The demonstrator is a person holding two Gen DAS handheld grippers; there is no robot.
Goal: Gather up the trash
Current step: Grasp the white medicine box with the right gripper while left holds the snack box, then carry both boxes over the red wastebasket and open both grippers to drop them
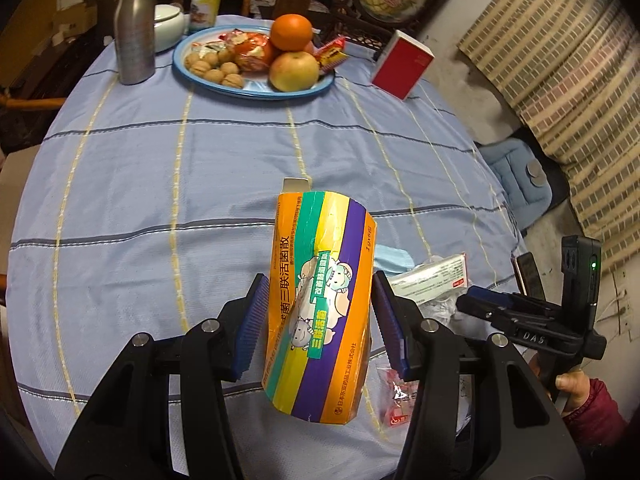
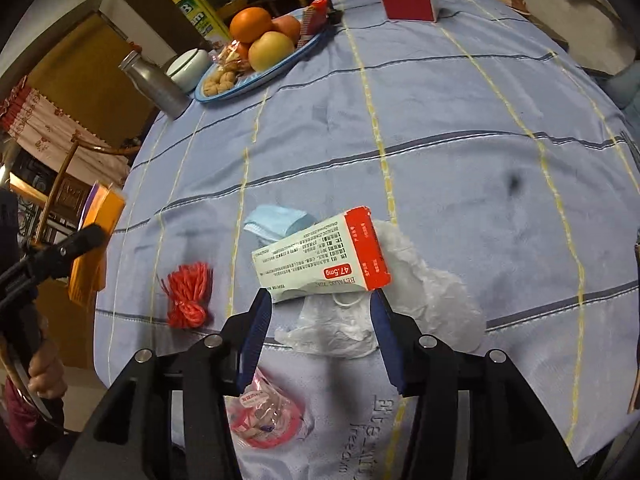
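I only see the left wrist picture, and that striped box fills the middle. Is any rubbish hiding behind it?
Observer: Yes, a bundle of red string lies on the tablecloth.
Operator: What is the other tool aiming at?
Observer: On the right gripper, the jaws flank a white and red box lying on a plastic bag.
Operator: Is the cloth clean?
Observer: No, a dark spot marks it further back.

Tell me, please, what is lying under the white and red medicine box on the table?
The medicine box rests on a crumpled clear plastic bag, and a blue face mask shows behind its far edge. Whatever else lies directly beneath it is hidden.
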